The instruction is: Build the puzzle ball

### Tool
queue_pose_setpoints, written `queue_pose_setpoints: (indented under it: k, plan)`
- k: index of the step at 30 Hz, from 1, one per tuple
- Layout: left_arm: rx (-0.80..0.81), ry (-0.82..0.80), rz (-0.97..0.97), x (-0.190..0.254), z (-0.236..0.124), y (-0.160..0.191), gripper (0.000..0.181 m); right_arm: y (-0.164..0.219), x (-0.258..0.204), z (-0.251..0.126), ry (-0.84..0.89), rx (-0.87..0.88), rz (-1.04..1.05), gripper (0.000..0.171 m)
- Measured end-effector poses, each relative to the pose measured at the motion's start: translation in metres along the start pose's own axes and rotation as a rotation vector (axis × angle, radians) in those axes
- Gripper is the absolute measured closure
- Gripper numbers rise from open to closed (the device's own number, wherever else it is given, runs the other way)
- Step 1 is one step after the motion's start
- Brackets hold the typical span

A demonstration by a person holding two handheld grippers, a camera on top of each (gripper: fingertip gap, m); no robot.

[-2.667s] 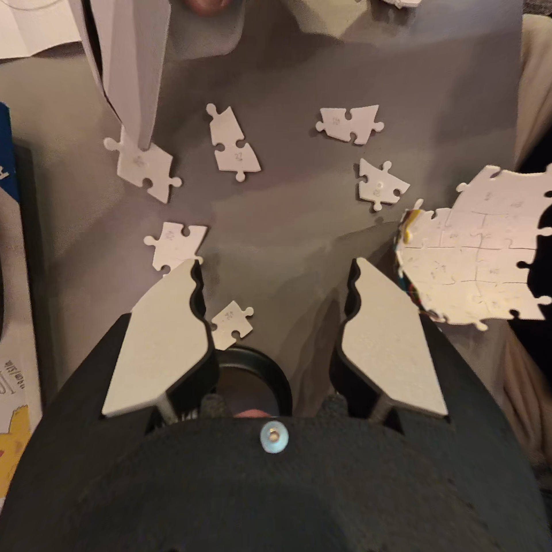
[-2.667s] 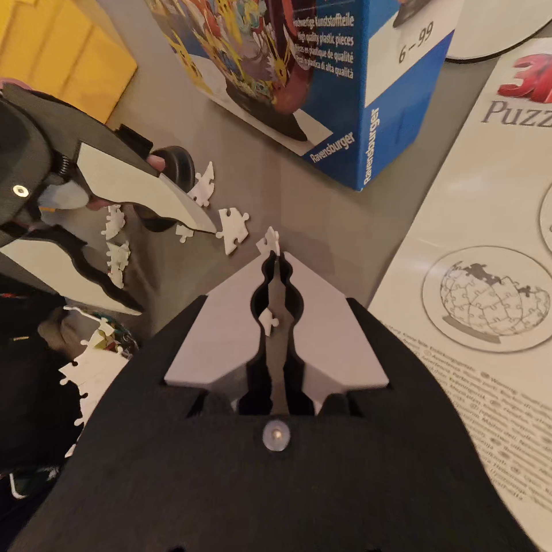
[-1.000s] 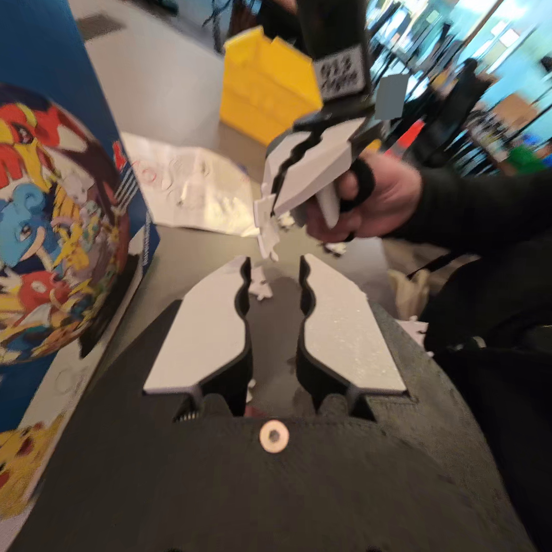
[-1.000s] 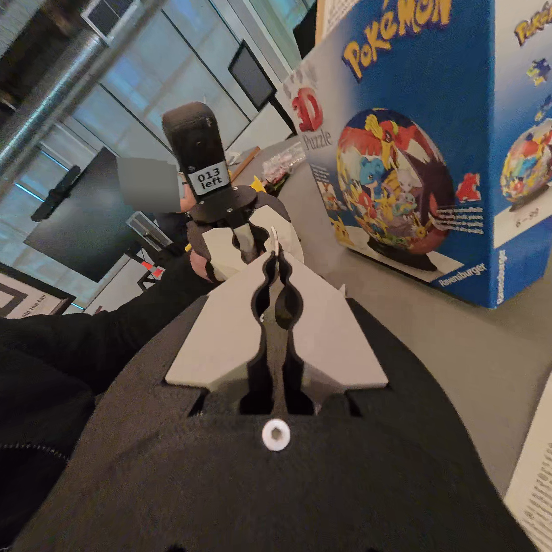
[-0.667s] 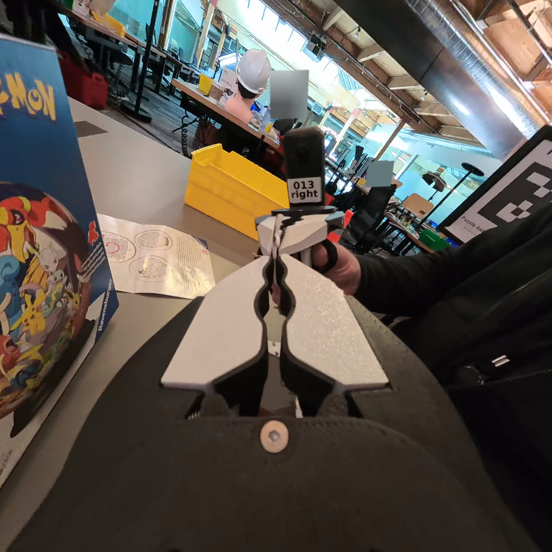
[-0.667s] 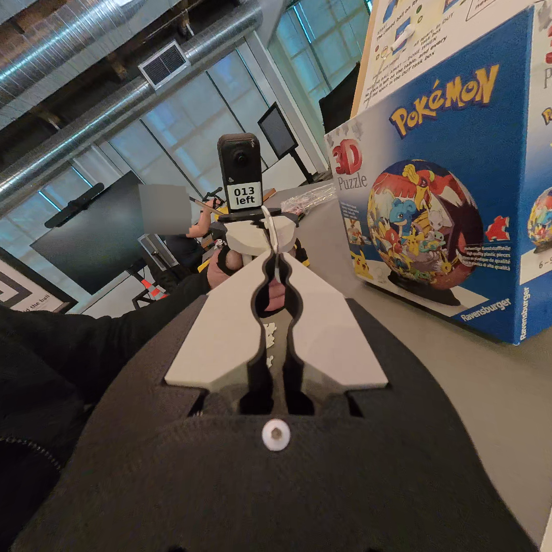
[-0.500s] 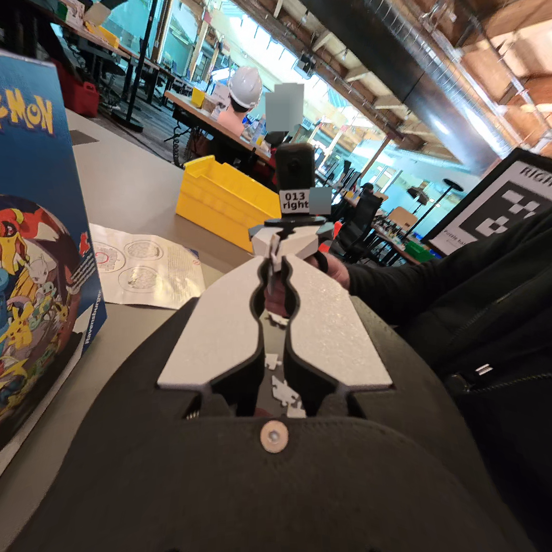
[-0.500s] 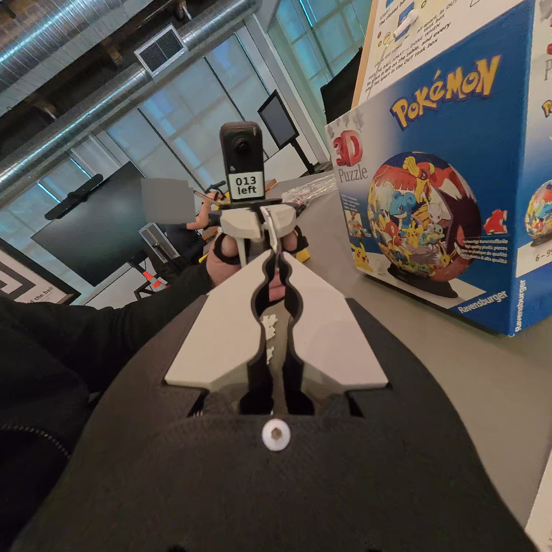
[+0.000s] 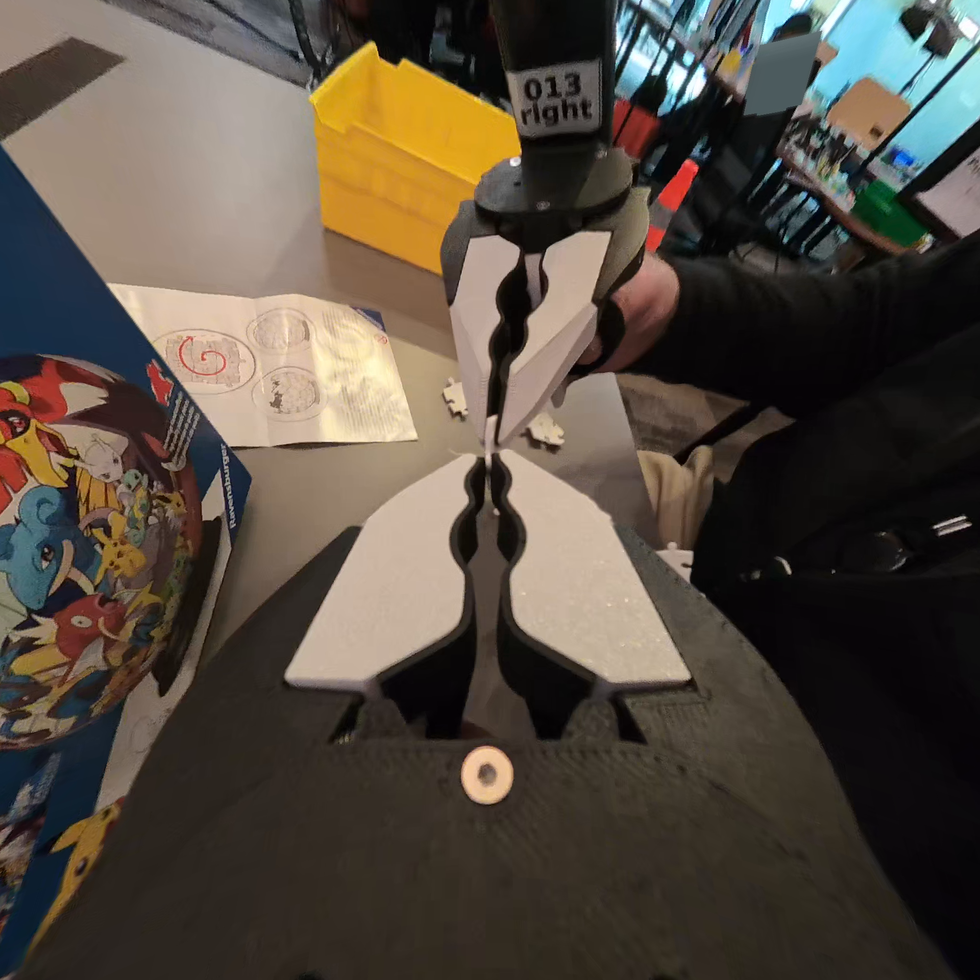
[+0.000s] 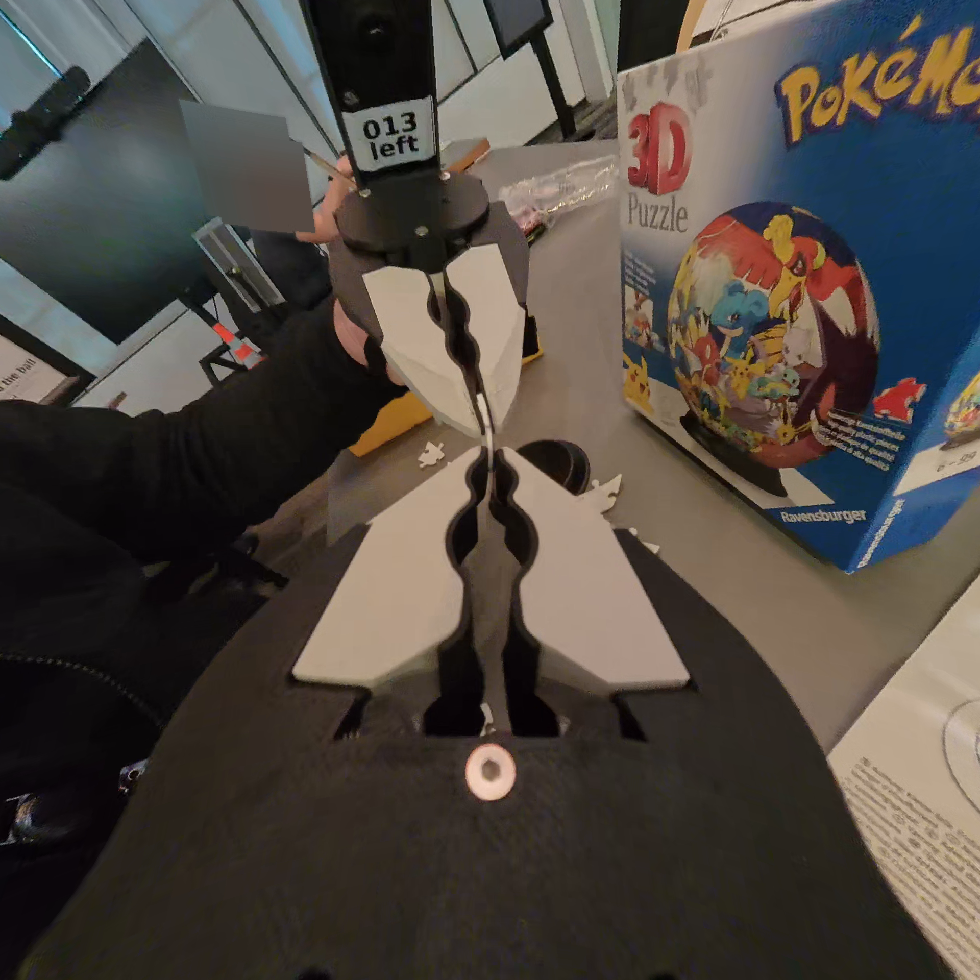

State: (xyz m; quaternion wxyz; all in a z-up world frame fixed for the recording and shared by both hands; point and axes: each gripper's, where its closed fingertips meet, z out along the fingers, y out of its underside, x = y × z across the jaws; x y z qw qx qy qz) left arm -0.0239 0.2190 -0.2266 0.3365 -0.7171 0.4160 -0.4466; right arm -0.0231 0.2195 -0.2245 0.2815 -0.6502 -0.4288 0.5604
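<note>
My left gripper (image 9: 485, 462) and my right gripper (image 10: 490, 457) point at each other tip to tip above the grey table (image 9: 185, 159). Each is shut on a thin white puzzle piece seen edge-on: the left's piece (image 10: 483, 411) and the right's piece (image 9: 490, 427). The two pieces meet between the tips; I cannot tell whether they are locked together. The right gripper (image 9: 492, 437) reaches down from above in the left wrist view, and the left gripper (image 10: 485, 424) does the same in the right wrist view. Loose white pieces (image 9: 543, 424) (image 10: 604, 490) lie on the table below.
The blue puzzle box (image 9: 79, 477) (image 10: 795, 318) stands at one side. A folded instruction sheet (image 9: 276, 366) lies flat, with a yellow bin (image 9: 403, 159) behind it. A dark round stand (image 10: 562, 461) and a clear plastic bag (image 10: 562, 185) are on the table. A person's dark sleeves hold both grippers. My left and right fingertips are right by each other.
The left gripper, open one second ago, has shut on a piece. Both grippers have since tilted down toward the table and moved closer, so their tips now nearly touch.
</note>
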Motion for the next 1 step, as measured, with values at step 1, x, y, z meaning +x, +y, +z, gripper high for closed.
queue_pose_setpoints:
  k: [1]
  plan:
    - [-0.017, -0.001, 0.009, -0.0015, 0.0005, 0.0016, 0.179, 0.0016, 0.0021, 0.0008, -0.001, -0.010, 0.017, 0.171]
